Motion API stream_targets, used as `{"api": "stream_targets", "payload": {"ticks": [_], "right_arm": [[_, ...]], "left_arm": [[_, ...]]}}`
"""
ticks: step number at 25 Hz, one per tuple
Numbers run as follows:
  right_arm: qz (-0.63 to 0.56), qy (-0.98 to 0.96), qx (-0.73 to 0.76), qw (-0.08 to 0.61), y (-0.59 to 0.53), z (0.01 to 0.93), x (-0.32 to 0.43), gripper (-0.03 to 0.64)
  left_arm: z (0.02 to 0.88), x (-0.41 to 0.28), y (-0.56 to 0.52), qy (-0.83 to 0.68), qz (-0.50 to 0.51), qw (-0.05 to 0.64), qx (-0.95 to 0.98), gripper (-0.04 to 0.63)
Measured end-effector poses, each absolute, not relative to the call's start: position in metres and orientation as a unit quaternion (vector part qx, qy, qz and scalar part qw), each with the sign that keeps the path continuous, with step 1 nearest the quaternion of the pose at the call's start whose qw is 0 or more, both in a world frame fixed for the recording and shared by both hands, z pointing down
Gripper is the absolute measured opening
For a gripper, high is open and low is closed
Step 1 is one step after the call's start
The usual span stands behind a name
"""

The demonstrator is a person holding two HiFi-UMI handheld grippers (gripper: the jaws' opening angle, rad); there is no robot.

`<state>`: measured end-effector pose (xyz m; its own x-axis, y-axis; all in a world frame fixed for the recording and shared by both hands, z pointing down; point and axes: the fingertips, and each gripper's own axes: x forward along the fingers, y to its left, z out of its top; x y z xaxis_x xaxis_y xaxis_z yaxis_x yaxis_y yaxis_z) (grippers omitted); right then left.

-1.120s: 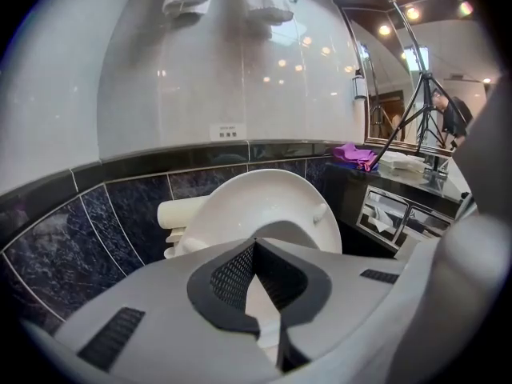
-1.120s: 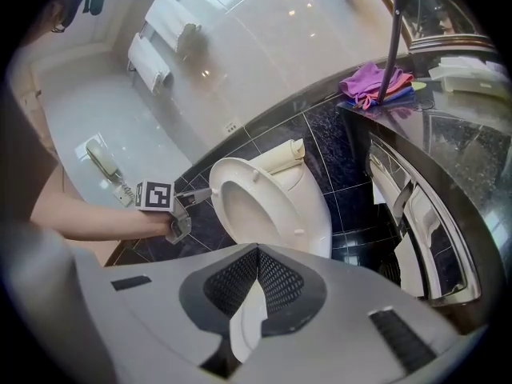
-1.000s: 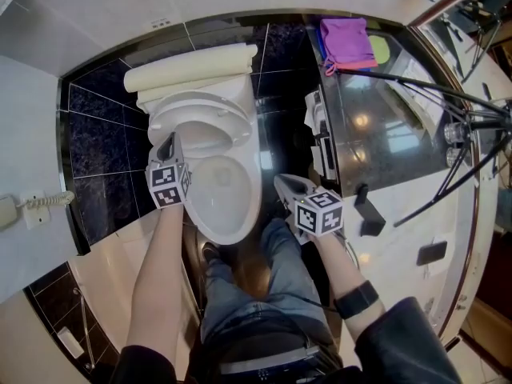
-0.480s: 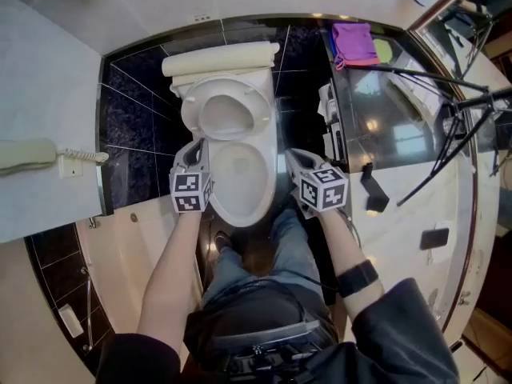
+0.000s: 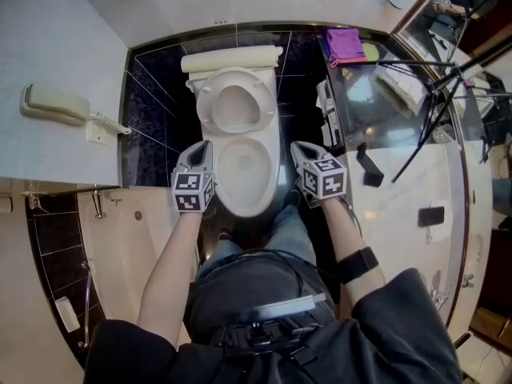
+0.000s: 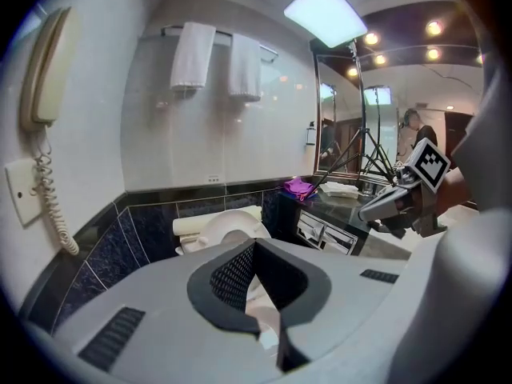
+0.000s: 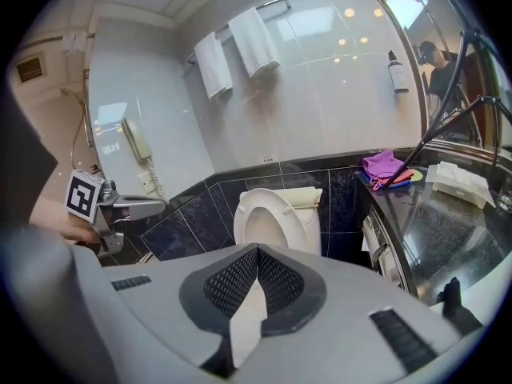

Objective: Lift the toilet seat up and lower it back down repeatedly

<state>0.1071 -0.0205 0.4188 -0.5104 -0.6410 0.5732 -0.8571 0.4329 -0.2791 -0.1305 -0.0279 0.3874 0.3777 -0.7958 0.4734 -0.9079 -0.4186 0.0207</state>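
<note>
White plastic, the toilet seat (image 5: 206,106) is standing raised against the tank (image 5: 230,58), at the far end. The left gripper (image 5: 202,146) and right gripper (image 5: 298,146), both clenched on nothing, are being held flanking the bowl (image 5: 276,166), equally near; the seat is lying ahead, between them.
</note>
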Motion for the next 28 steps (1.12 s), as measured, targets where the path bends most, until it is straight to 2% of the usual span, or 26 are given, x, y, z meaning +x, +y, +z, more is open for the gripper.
{"api": "stream_targets", "payload": {"ticks": [12,28], "right_arm": [[0.254,-0.814,0.485,0.196,0.044,0.398,0.102,0.0],[0.277,-0.795,0.505,0.192,0.088,0.419,0.115,0.002]], "left_arm": [[0.362,-0.153,0.045,-0.506,0.178,0.126,0.834,-0.002],[0.368,-0.159,0.069,-0.5,0.19,0.114,0.837,-0.002]]}}
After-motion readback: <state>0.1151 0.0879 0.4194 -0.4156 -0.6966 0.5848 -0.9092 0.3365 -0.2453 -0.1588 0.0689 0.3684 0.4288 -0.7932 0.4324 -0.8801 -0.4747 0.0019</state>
